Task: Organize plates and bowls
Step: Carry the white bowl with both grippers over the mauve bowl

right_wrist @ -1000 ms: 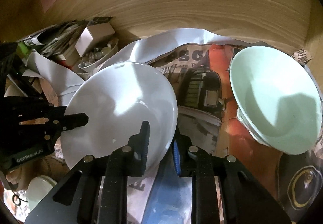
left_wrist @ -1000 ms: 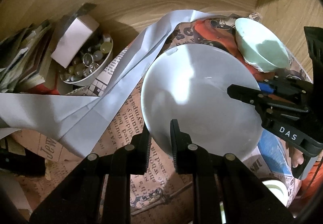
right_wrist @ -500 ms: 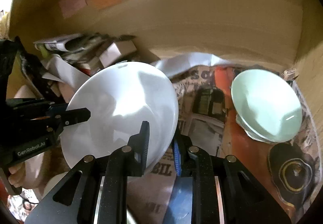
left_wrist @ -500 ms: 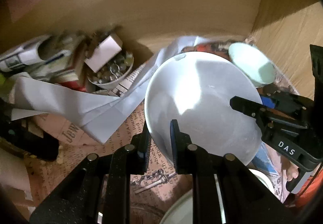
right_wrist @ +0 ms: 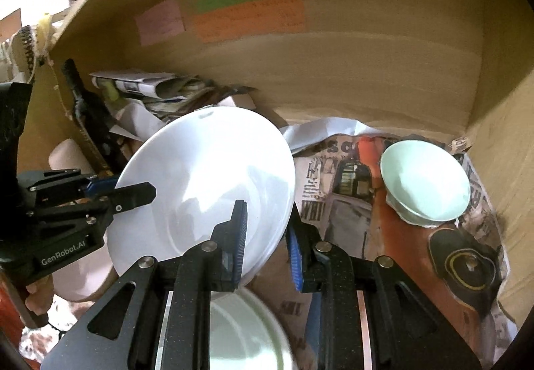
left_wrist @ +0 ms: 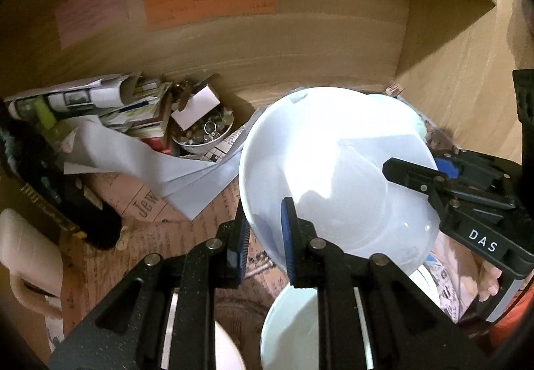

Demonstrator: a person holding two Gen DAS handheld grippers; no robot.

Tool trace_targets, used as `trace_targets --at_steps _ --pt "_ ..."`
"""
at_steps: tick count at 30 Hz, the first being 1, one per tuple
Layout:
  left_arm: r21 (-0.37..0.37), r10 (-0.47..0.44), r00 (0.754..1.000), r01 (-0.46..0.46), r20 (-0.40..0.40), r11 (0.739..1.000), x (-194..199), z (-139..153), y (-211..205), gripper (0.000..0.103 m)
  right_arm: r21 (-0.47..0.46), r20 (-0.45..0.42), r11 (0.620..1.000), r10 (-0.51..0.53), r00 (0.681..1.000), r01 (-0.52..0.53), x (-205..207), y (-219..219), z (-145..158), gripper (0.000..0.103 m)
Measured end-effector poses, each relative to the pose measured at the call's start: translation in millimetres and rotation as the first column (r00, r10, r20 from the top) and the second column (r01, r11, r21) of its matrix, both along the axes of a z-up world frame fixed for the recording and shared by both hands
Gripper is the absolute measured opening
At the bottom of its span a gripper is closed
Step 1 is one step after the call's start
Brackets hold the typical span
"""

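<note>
A round, glossy white ceramic plate point(left_wrist: 333, 176) is held tilted above the newspaper-covered bench point(right_wrist: 333, 210), inside a plain cardboard enclosure point(right_wrist: 367, 69). Its lower-left rim is pinched between the ribbed blue pads of the left tongs point(left_wrist: 263, 236), which are nearly closed on it. The opposite rim is clamped by the right tongs point(right_wrist: 267, 236), also almost closed. A smooth pale-green bowl point(right_wrist: 427, 183) is seen tipped on the printed newspaper at the right. A small white dish of rounded beads point(left_wrist: 203, 133) is set beside crumpled white paper sheets point(left_wrist: 140, 163).
</note>
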State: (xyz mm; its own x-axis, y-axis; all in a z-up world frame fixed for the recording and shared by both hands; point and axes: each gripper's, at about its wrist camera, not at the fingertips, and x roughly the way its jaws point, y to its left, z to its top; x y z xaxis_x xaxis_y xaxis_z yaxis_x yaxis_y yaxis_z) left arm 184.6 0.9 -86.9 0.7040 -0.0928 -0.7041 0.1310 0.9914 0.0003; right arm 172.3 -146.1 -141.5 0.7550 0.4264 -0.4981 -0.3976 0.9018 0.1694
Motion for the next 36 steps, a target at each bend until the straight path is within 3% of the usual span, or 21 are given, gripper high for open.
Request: trace_targets --at_steps 17,36 --pt "-0.017 0.080 0.990 -0.079 0.114 0.997 -87.8 15.2 40.0 0.018 -0.011 0.067 0.997 0.073 0.995 -0.072 -56.2 48.5 5.9 0.023" --pt "-0.064 0.228 0.967 -0.222 0.116 0.973 -141.0 3.8 101.7 0.018 -0.024 0.033 0.977 0.212 0.977 -0.211 -71.7 117.6 -8.6 0.023"
